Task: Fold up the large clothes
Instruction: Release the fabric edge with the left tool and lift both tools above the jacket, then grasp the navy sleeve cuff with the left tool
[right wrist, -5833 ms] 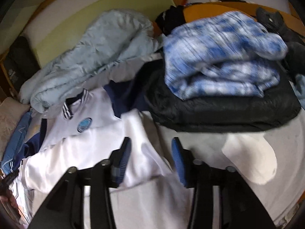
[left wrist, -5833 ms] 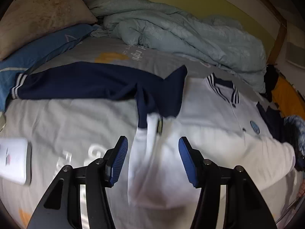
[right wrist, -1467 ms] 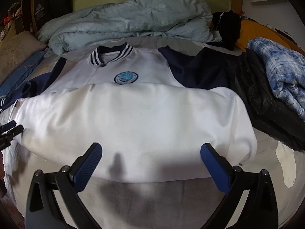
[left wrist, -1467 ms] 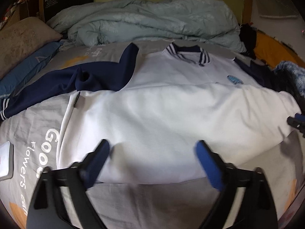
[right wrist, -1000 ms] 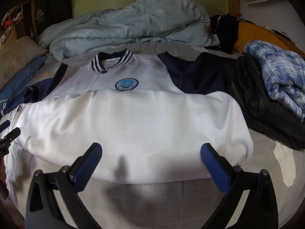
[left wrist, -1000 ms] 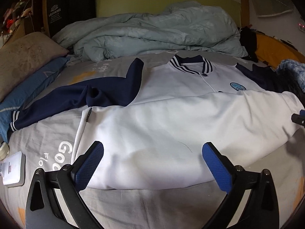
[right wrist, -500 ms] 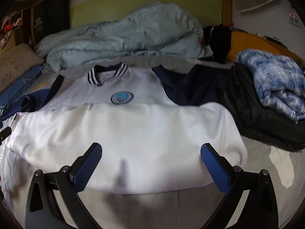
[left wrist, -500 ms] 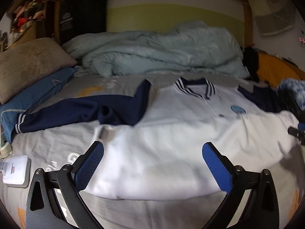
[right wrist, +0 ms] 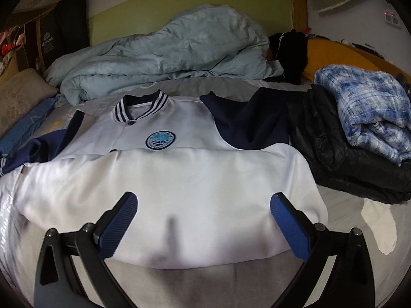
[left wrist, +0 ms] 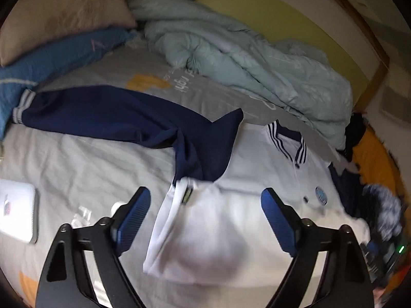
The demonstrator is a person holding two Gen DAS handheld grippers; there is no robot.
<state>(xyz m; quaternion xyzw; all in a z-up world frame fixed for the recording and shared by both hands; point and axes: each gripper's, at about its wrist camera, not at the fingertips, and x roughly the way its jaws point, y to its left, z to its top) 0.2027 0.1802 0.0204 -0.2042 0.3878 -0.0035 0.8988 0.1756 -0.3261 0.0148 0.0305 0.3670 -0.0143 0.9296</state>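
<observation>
Grey bedsheet [left wrist: 84,164] fills the left wrist view, with a pillow [left wrist: 64,12] at the head corner and a pale quilt [left wrist: 244,59] bunched along the far edge. On the sheet lies the jacket [left wrist: 231,205], its white hem already turned up over the body as far as the badge [left wrist: 321,193]. One navy sleeve [left wrist: 102,113] lies stretched out flat toward the pillow side, not yet folded in. The left gripper [left wrist: 203,210] hangs above the near side edge of the white fold; its jaws have just been closing a little, yet they stand wide apart and pinch nothing. A white box [left wrist: 18,210] sits near the sheet's side edge.

From the right wrist view the bed runs to a green headboard [right wrist: 179,7]. The jacket lies square across the middle, collar [right wrist: 141,105] toward the quilt, the folded band neat and level just below the badge. The other navy sleeve [right wrist: 251,125] spreads toward a pile of clothes [right wrist: 359,133] at the right edge. The right gripper [right wrist: 204,218] hovers over the band's near edge, released and empty.

I judge the first fold done; both sleeves and the final folds are left.
</observation>
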